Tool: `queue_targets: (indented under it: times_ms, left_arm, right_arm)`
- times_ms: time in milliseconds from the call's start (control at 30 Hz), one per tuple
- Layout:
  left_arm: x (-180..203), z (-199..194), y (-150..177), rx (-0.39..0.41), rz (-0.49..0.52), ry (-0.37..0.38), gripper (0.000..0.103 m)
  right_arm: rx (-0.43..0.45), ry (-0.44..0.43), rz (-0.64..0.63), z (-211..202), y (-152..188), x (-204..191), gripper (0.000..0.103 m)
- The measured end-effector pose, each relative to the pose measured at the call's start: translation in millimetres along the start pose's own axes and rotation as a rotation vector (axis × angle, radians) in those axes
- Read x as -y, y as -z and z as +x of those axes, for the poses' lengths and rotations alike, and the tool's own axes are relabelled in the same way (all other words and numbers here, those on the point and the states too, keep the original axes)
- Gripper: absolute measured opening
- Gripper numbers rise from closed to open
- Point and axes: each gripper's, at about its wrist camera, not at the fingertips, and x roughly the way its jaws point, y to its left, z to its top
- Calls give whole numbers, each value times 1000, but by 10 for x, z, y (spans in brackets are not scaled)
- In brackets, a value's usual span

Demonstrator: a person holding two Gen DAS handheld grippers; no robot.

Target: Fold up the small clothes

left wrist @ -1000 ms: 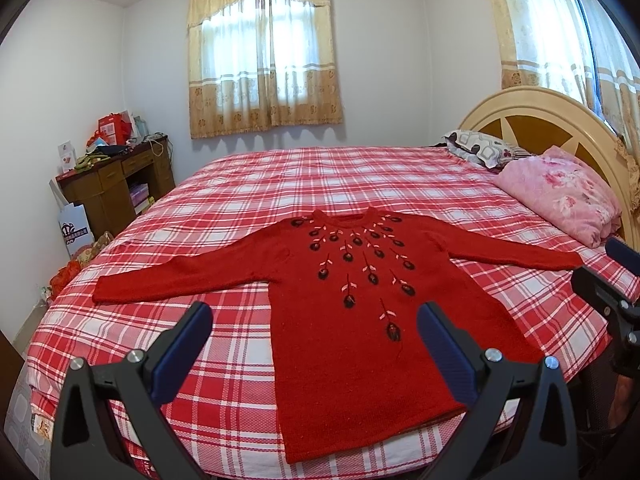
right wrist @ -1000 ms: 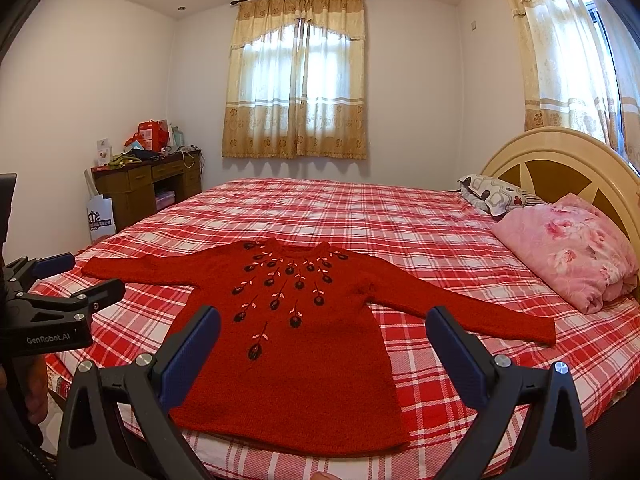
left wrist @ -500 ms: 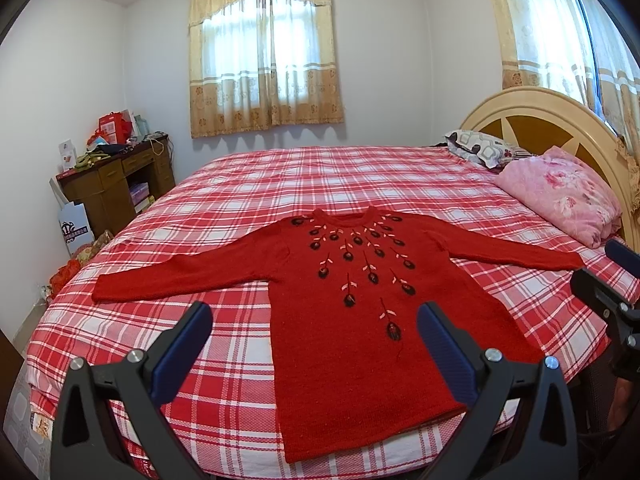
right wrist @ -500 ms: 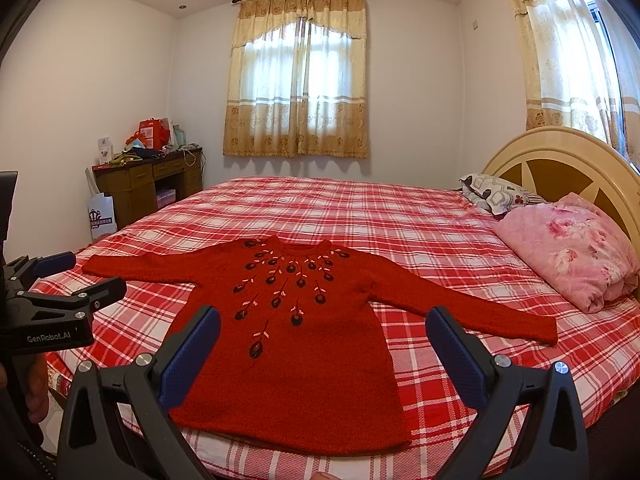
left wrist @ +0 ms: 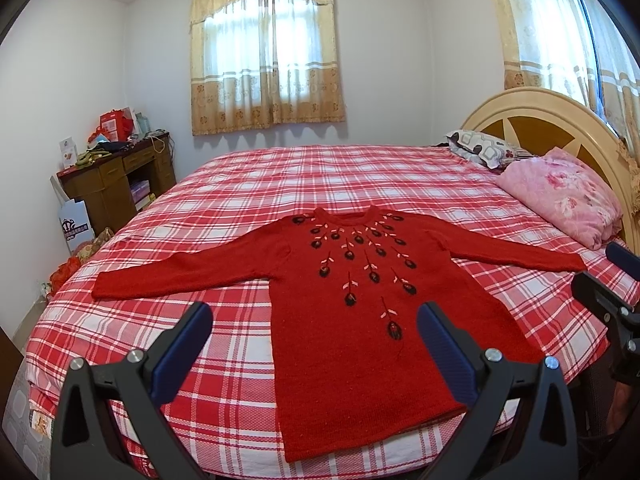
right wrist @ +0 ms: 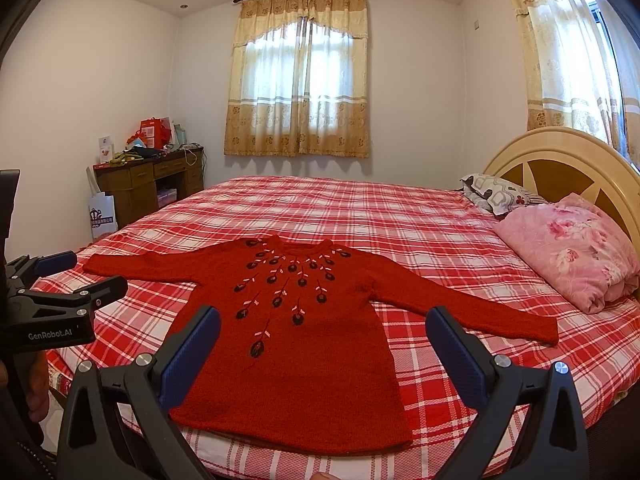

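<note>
A red knitted sweater [left wrist: 352, 320] with dark embroidered flowers lies flat, face up, on the red plaid bed [left wrist: 360, 176], sleeves spread left and right, hem at the near edge. It also shows in the right wrist view [right wrist: 304, 344]. My left gripper [left wrist: 314, 344] is open and empty, held above the near bed edge over the sweater's lower left. My right gripper [right wrist: 322, 348] is open and empty above the sweater's hem. Each gripper shows at the edge of the other's view: the right one [left wrist: 612, 280], the left one [right wrist: 68, 276].
A pink floral quilt [left wrist: 568, 196] and a patterned pillow [left wrist: 484, 148] lie by the wooden headboard [left wrist: 552, 120] at the right. A brown desk [left wrist: 116, 176] with clutter stands at the left wall, bags on the floor beside it. Curtained window [left wrist: 266, 68] behind.
</note>
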Motion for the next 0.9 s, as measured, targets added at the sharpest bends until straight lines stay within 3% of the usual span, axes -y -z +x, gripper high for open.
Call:
queue_targets:
  times_ms: [567,900]
  left_arm:
    - [-6,27,6,-13,-1,2,103]
    - [-30,334,90,-74,21,-4,103]
  right_arm:
    - [-19,-14,-3,69,58,-22,102]
    - [-145,34,29,594,303,264,102]
